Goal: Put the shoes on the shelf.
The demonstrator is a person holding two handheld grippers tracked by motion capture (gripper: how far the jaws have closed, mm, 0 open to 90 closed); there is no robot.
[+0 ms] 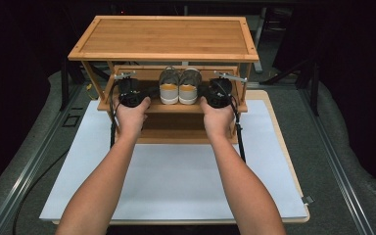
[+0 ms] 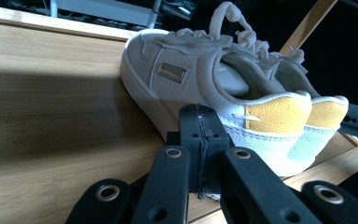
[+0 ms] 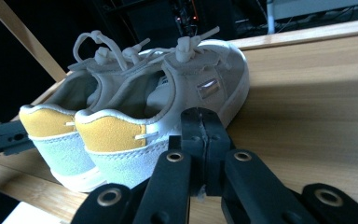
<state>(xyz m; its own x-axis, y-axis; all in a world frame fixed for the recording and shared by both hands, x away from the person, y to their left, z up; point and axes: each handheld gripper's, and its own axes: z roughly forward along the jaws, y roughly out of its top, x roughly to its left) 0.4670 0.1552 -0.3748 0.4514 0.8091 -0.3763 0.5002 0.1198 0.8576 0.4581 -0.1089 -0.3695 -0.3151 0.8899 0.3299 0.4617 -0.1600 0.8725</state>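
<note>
A pair of pale grey sneakers with yellow heel tabs, the left shoe [image 1: 169,86] and the right shoe [image 1: 190,86], stands heels toward me on the middle shelf [image 1: 171,106] of a wooden rack. My left gripper [image 1: 131,94] rests on the shelf just left of the pair and my right gripper [image 1: 218,93] just right of it. In the left gripper view the left gripper [image 2: 200,137] is shut with nothing between its jaws, close beside the left shoe [image 2: 177,70]. In the right gripper view the right gripper [image 3: 201,137] is shut and empty beside the right shoe [image 3: 186,88].
The rack's top board [image 1: 166,36] overhangs the shelf and both grippers. Slanted rack legs [image 1: 92,73] flank the shelf ends. The rack stands on a white board [image 1: 176,171] over a wooden table; dark floor and metal rails lie around it.
</note>
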